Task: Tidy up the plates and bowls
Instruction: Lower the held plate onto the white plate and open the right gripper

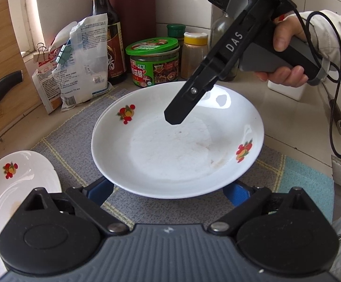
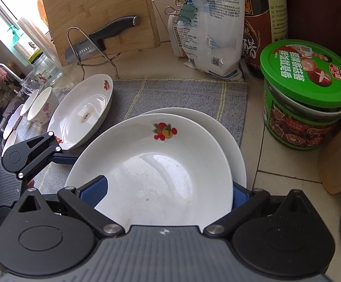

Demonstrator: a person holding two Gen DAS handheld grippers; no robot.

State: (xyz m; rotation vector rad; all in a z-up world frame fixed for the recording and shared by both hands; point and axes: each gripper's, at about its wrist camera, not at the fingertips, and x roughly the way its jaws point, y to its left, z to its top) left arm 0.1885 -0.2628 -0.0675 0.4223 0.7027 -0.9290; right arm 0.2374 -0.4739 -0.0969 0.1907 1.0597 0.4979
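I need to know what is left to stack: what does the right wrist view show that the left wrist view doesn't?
Only the right wrist view shows the small bowls at the far left of the mat, and the knife's blade in its wire rack.

Only the left wrist view shows the right gripper from outside, tip over the plate, with the hand holding it.

Both show the top plate lying on another plate, the single plate beside them, the grey mat and the green-lidded jar.

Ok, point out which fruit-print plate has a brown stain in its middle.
The lone plate on the mat's left, beside the small bowls, has it. The stacked plates in front of the right gripper show no brown patch.
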